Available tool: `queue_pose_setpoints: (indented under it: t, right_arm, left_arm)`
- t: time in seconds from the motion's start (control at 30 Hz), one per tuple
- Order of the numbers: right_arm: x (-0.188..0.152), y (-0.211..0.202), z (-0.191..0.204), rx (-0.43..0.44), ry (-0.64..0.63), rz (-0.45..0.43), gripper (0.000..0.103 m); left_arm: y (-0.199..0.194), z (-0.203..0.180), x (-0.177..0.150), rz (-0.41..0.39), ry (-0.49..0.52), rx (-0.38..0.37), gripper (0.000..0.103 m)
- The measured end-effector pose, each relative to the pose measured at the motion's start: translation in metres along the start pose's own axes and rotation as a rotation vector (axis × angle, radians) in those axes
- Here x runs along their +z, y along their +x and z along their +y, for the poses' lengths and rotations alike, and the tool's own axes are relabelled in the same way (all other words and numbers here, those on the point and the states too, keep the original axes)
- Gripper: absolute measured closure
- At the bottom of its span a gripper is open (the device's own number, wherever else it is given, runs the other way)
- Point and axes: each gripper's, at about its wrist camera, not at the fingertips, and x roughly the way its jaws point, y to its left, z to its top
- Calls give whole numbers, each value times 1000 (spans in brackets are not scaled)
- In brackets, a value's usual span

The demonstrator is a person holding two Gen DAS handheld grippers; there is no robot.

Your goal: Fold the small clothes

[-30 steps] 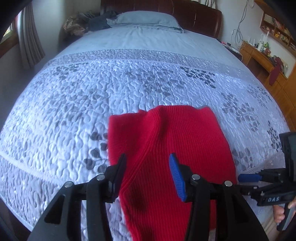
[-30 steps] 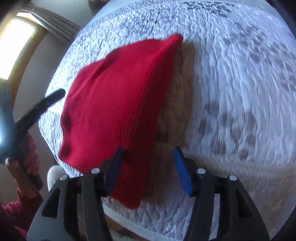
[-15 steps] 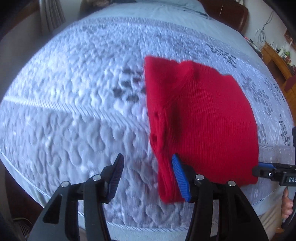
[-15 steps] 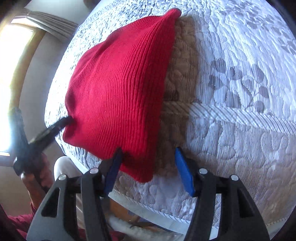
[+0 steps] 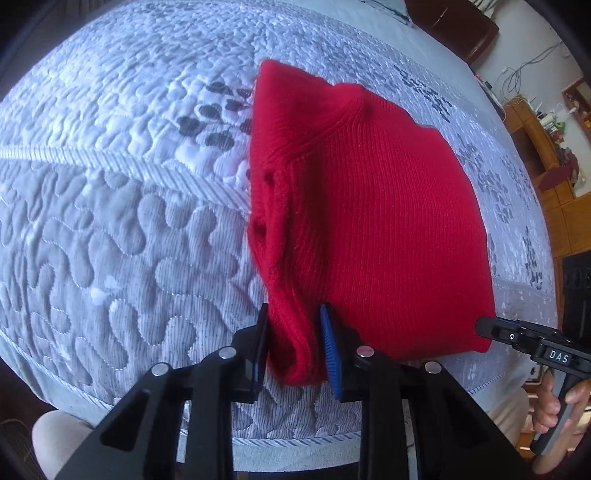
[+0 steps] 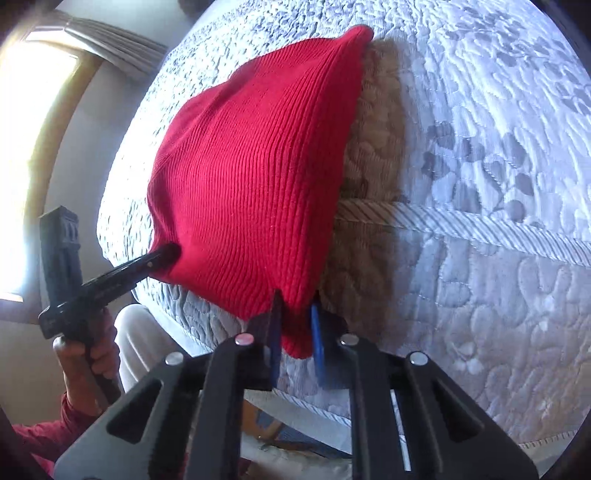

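A folded red knit sweater [image 5: 376,221] lies on the quilted grey-white bedspread [image 5: 110,229], near the bed's front edge. My left gripper [image 5: 295,350] is shut on the sweater's near left corner, where the layered edges bunch. My right gripper [image 6: 295,332] is shut on the sweater's [image 6: 255,177] near right corner. The right gripper also shows in the left wrist view [image 5: 491,328] at the red corner. The left gripper shows in the right wrist view [image 6: 166,254] at the sweater's other corner.
The bed's front edge [image 5: 295,439] runs just below the grippers. Wooden furniture [image 5: 554,177] stands at the far right, and the headboard [image 5: 458,26] at the back. A window with a curtain [image 6: 74,74] is on the left in the right wrist view.
Both grippers have moved in to the sweater's near corners and closed on them; half a second ago both were open just short of the cloth.
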Motion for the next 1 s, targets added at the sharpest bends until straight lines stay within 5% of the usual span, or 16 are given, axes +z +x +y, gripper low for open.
queue_pose_setpoints:
  t: [0.17,0.23,0.3,0.57,1.0]
  right_arm:
    - [4,9,1,-29,-22,22,90]
    - [6,6,6,-24,-32,20,79]
    - [9,-3,8,-34,-42,-2,71]
    - [40,-36,8,-47,-67,-72,59]
    - [87,0,-7,4,-22,-29,47]
  left_arm:
    - [-2,5,3,9,4,-41,68]
    - [-10,6,10,-7,7,-50,42]
    - [-17,10,21,-30,2,-57,34]
    - [-5,29,68,0,-42,-95,31]
    - [35,26,114,61,-45,-267,32]
